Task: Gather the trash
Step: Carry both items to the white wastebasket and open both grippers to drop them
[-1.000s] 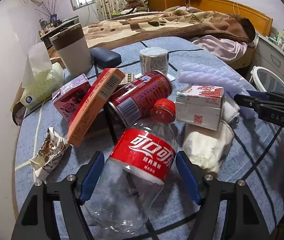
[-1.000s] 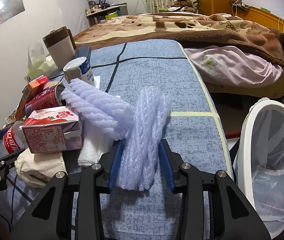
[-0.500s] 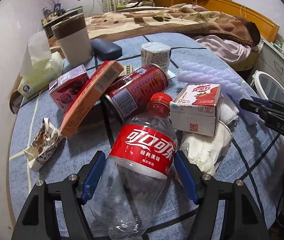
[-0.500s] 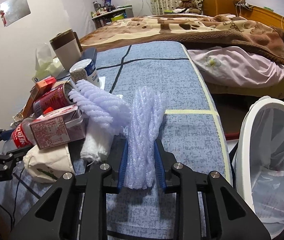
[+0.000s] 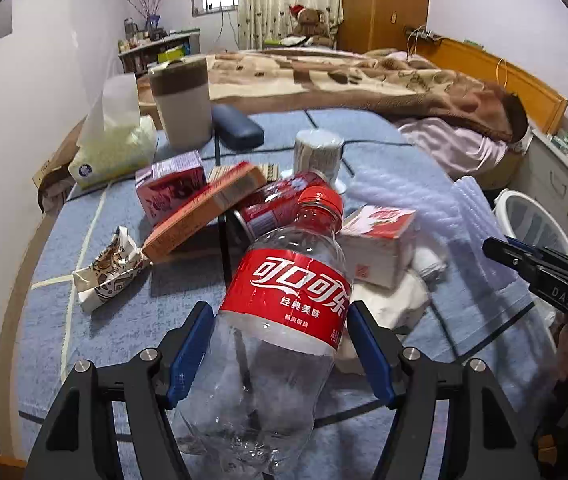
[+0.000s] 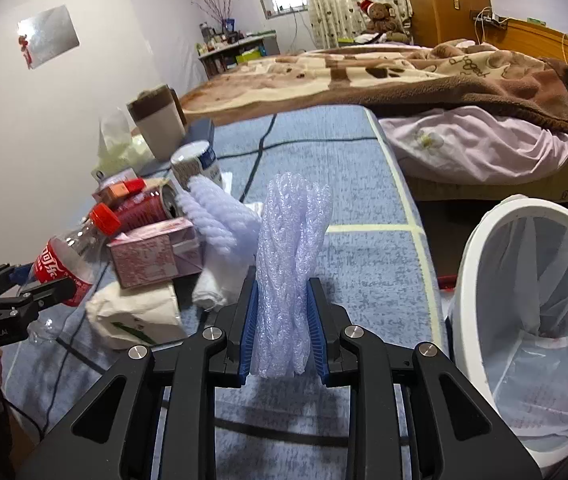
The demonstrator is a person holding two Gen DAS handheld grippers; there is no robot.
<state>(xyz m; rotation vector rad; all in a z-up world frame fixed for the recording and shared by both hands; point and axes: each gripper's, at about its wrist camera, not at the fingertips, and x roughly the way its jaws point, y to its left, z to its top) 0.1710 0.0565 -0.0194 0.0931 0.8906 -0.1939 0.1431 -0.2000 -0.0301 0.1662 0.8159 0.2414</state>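
Note:
My left gripper (image 5: 280, 344) is shut on an empty clear cola bottle (image 5: 284, 312) with a red label and cap, lifted off the blue-grey tablecloth (image 5: 116, 312); it also shows in the right wrist view (image 6: 64, 260). My right gripper (image 6: 282, 312) is shut on a roll of pale purple foam wrap (image 6: 288, 256), held upright above the table. A white bin (image 6: 532, 304) lined with a clear bag stands off the table's right edge. On the table lie a red can (image 5: 272, 204), a pink carton (image 5: 380, 244), an orange box (image 5: 204, 212), a wrapper (image 5: 108, 268) and white tissue (image 5: 388, 300).
A beige cup (image 5: 182, 104), a tissue pack (image 5: 112, 148), a dark case (image 5: 238, 126) and a small tub (image 5: 318, 152) stand at the back of the table. More foam wrap (image 6: 220, 216) lies beside the carton. A bed (image 6: 404, 76) lies beyond the table.
My left gripper has closed on the cola bottle and raised it off the table. My right gripper has squeezed the foam roll tighter and lifted it upright.

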